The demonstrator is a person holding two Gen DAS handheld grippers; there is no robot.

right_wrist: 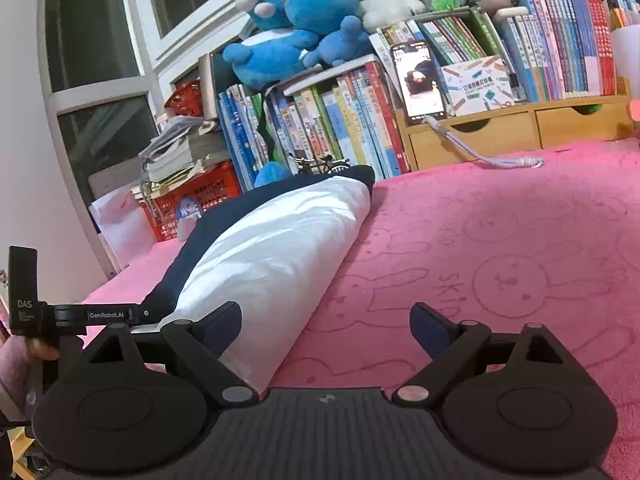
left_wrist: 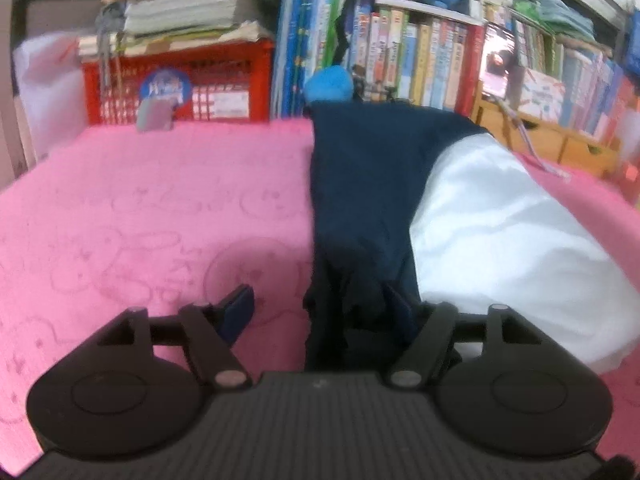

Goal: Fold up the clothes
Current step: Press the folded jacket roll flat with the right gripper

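garment: navy-and-white folded garment [left_wrist: 400, 208] lies lengthwise on the pink bunny-print blanket [left_wrist: 140, 220], centre-right of the left wrist view
left gripper [left_wrist: 336, 312]: jaws apart, navy hem bunched loosely between them
right gripper [right_wrist: 326, 328]: jaws wide apart, garment's white edge by its left finger, nothing clamped

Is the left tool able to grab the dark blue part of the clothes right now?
Probably yes. The left tool is open, and the bunched near end of the dark blue part already lies between its fingers, with nothing blocking it on the pink blanket.
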